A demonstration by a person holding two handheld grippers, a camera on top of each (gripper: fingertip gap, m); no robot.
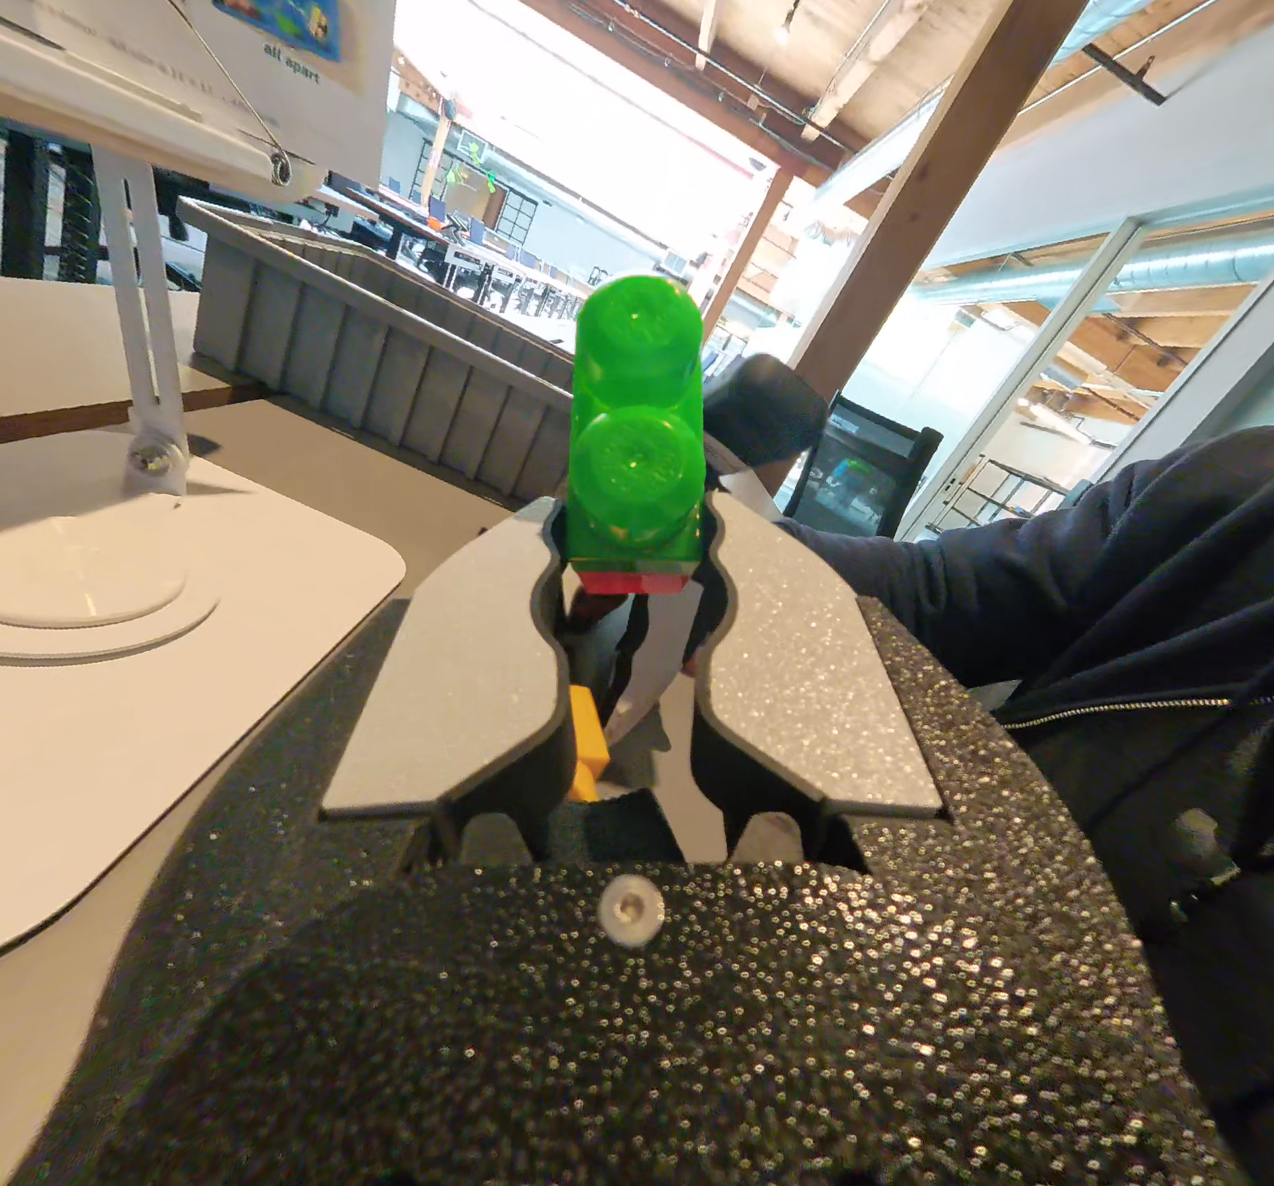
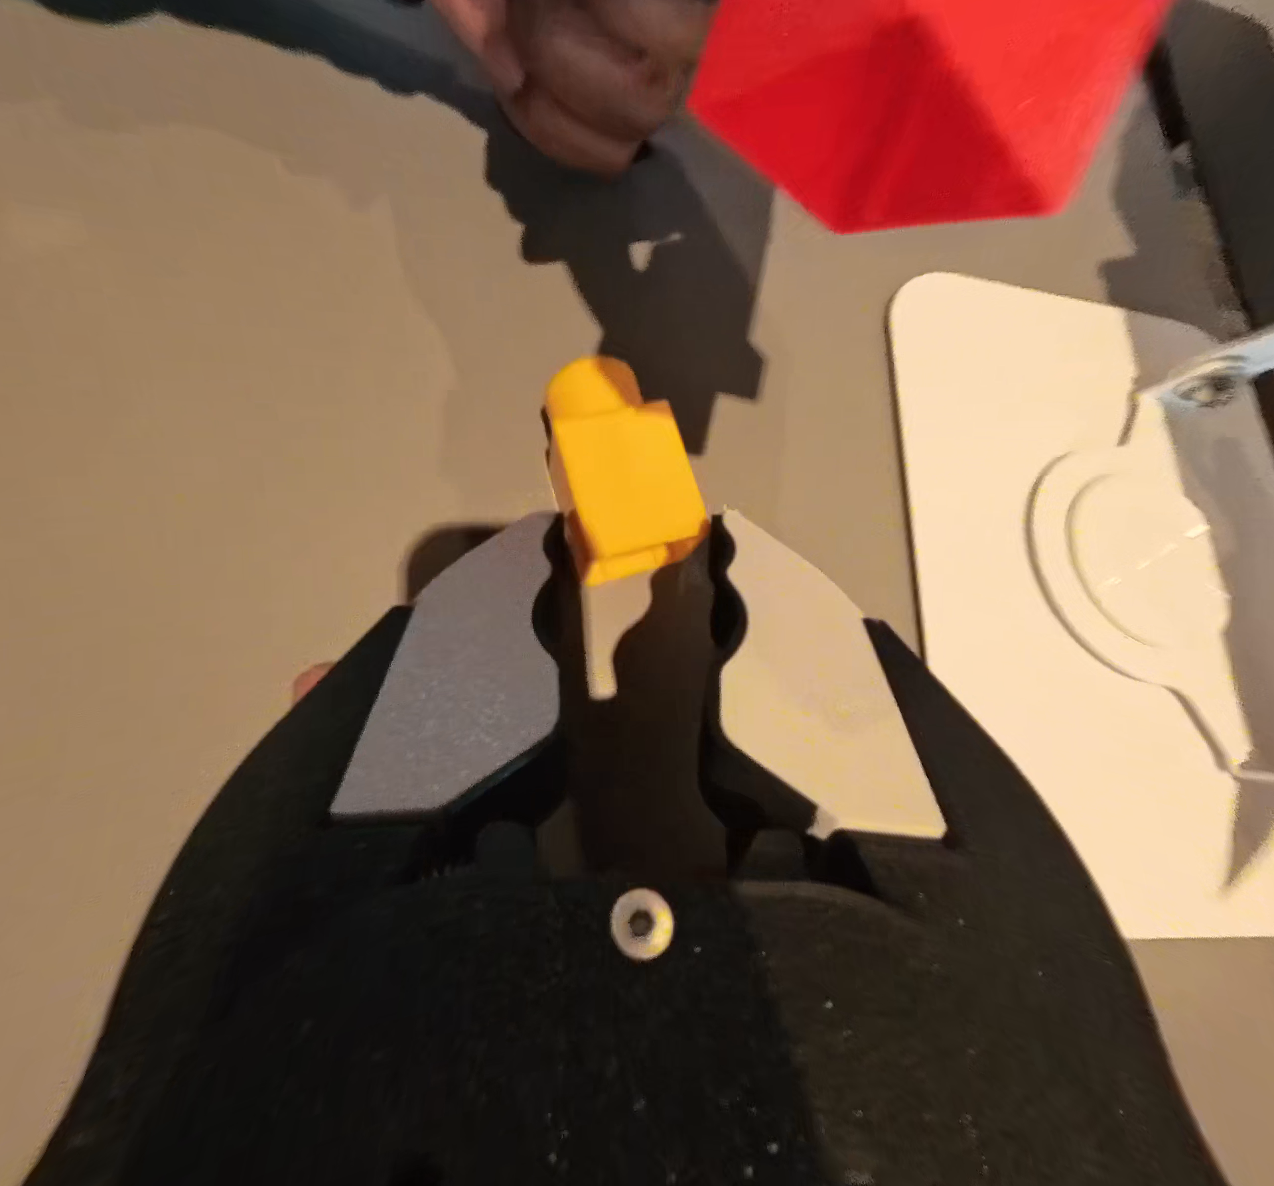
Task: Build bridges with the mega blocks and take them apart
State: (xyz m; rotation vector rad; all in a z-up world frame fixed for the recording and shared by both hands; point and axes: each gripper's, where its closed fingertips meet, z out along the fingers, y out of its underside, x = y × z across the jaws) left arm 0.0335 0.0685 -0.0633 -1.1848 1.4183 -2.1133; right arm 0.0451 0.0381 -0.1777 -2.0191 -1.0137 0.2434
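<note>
Green block (image 1: 634, 422) pinched in left fingers (image 1: 634, 533), red block (image 2: 931, 64) beneath it; yellow block (image 2: 624, 484) pinched in right fingers (image 2: 638, 533), all above table (image 2: 241, 326). Align yellow's stud squarely before pressing.

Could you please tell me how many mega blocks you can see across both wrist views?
3. A green block sits in the left gripper, stacked on a red block; a yellow block is in the right gripper. More may be hidden.
</note>
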